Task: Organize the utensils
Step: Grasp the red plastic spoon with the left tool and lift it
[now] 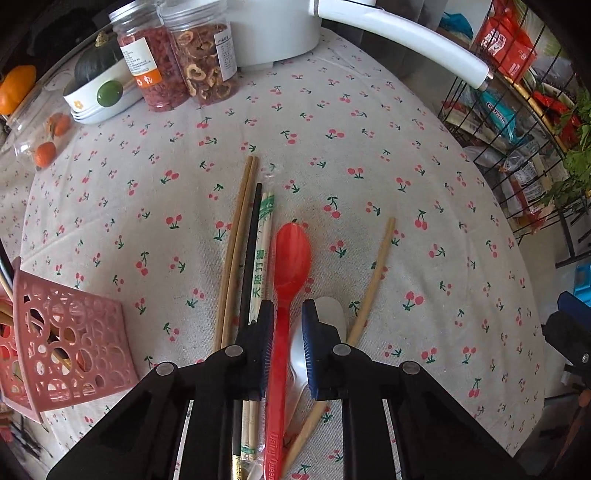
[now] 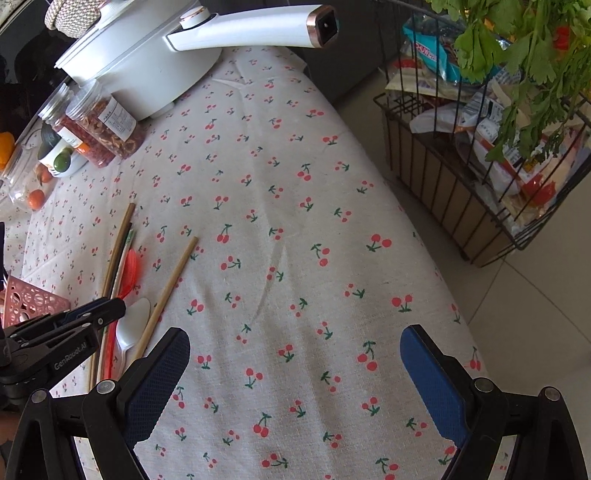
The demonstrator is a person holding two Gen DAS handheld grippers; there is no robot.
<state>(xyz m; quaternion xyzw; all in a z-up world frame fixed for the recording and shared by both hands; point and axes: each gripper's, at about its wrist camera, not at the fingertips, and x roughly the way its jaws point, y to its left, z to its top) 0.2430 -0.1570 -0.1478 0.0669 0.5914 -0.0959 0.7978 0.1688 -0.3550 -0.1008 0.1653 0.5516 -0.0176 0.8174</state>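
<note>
A red plastic spoon [image 1: 291,254] lies on the cherry-print tablecloth [image 1: 369,147], its handle between the fingers of my left gripper [image 1: 288,314]; the jaws stand narrowly apart around the handle. A white spoon [image 1: 328,314] lies just right of it. Wooden chopsticks [image 1: 236,243], a black chopstick [image 1: 253,251] and a wrapped pair [image 1: 263,254] lie left of it. A single chopstick [image 1: 373,280] lies to the right. My right gripper [image 2: 295,365] is open and empty over bare cloth. The utensils [image 2: 127,273] and the left gripper [image 2: 74,325] show at its left.
A pink perforated basket [image 1: 70,343] holding some utensils lies at the left. Jars [image 1: 181,55], a bowl [image 1: 99,96], a glass jar of oranges [image 1: 44,136] and a white pot [image 1: 280,26] stand at the back. A wire rack of snacks [image 2: 480,147] stands right of the table.
</note>
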